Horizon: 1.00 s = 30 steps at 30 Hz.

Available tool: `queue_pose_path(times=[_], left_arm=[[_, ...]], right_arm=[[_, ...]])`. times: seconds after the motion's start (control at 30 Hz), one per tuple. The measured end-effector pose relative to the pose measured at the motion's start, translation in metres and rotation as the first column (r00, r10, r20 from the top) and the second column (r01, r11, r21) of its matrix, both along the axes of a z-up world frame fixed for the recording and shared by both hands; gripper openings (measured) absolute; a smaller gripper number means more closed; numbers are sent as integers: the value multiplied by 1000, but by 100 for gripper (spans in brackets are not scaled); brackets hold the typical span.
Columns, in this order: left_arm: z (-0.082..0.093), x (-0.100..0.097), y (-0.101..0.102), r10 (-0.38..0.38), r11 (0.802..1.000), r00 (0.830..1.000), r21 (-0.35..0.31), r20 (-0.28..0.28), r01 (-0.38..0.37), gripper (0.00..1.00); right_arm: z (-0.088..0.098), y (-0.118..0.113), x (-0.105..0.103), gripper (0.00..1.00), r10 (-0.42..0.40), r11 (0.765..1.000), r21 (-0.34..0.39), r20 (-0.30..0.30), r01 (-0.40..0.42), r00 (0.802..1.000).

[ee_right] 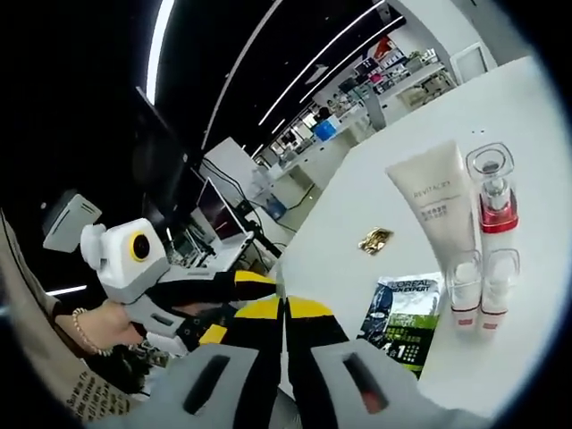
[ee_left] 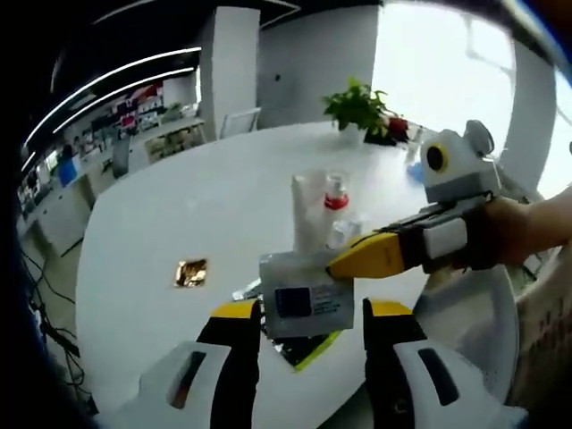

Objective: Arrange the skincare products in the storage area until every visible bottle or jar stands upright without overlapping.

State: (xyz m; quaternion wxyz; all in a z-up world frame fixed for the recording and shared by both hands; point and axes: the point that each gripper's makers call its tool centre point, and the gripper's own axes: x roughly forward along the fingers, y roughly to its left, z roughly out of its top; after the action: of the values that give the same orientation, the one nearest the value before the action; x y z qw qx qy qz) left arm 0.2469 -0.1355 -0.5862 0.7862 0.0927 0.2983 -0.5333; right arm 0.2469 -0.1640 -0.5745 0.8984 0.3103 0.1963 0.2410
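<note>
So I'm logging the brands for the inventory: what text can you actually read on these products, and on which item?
"REVITALIFT", partly legible, on the white tube.
"L'OREAL MEN EXPERT" on the dark sachet; its smaller print is too small to read.
White packet between the left gripper's jaws: dark label, blurred, unreadable.
Red-banded pump bottle and two small bottles: no legible text.

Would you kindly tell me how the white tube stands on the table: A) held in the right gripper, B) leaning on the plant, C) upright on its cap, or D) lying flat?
C: the white tube stands upright on the table, beside the red-banded bottle, free of either gripper.
</note>
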Motion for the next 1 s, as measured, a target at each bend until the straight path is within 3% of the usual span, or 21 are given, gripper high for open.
queue_pose_path(times=[0.1,0.2,0.23,0.3,0.4,0.53,0.67,0.87,1.0], left_arm=[[5,4,7,45,996,997,-75,-67,-50,45],[4,5,16,20,996,997,-81,-77,-26,43],[6,1,17,6,993,994,-113,-112,-19,41],[12,-3,17,8,982,982,-182,-189,-43,38],[16,5,26,67,949,948,-273,-311,-157,35],[5,4,37,68,950,937,-265,-344,-167,28],[6,-1,38,64,918,889,-323,-452,-230,26],[7,0,38,59,897,867,-355,-495,-263,13],[1,2,39,77,899,853,-334,-517,-284,5]], right_arm=[[3,-3,0,1,1,1000,7,2,-1,1000],[5,-5,-1,1,7,1000,23,2,-7,1000],[7,-5,-1,1,10,999,35,2,-10,1000],[9,-3,-2,1,27,998,51,3,-27,1000],[12,2,-7,1,70,996,52,6,-71,998],[16,6,-10,1,93,993,67,12,-94,996],[17,11,-10,1,103,991,85,11,-103,995],[12,21,-9,1,127,989,79,-4,-127,992],[8,23,-6,1,124,990,71,-12,-123,992]])
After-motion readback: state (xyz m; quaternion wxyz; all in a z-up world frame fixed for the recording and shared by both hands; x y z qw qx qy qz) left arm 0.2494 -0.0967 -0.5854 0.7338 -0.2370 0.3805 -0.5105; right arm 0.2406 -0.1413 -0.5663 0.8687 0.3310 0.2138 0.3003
